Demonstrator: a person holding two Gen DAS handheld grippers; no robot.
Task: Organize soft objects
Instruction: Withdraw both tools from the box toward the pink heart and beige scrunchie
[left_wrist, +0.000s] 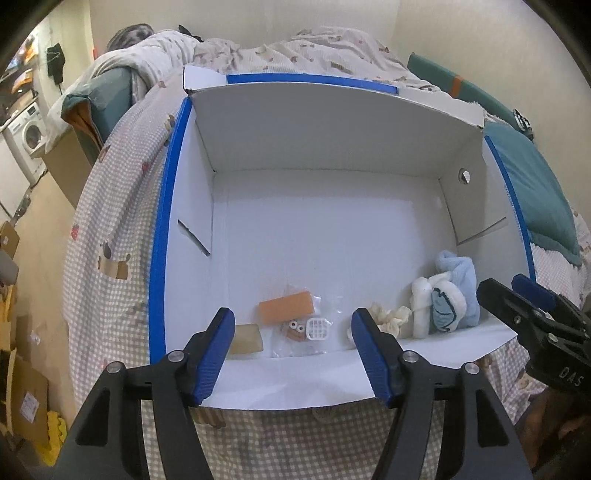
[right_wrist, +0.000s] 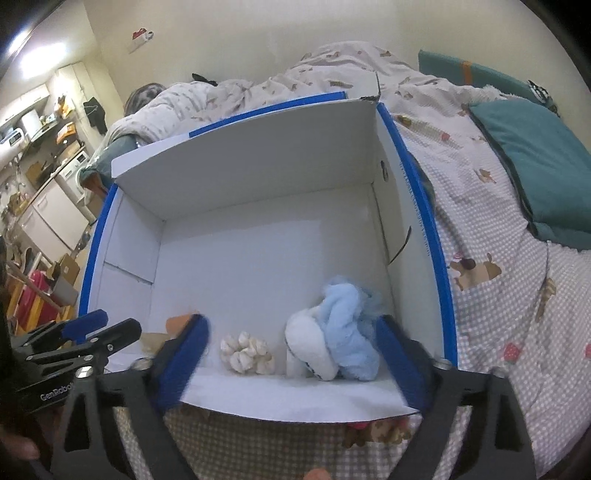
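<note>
A white cardboard box (left_wrist: 332, 129) with blue edges lies open on the bed. In its near part rest a clear bag with an orange sponge (left_wrist: 286, 312) and small pieces, a cream scrunchie (left_wrist: 391, 317) and a light blue and white plush (left_wrist: 448, 295). My left gripper (left_wrist: 293, 332) stands open above the bag, its pads not touching it. My right gripper (right_wrist: 291, 321) is open wide over the box (right_wrist: 258, 177). The plush (right_wrist: 343, 332) and the scrunchie (right_wrist: 247, 352) lie loose between its pads. Each gripper shows at the edge of the other's view.
The box sits on a checked bedsheet (right_wrist: 491, 332). A teal pillow (right_wrist: 535, 166) lies to the right and a rumpled duvet (left_wrist: 295, 51) behind. A washing machine (left_wrist: 29, 136) and cardboard boxes (left_wrist: 26, 402) stand on the floor at left.
</note>
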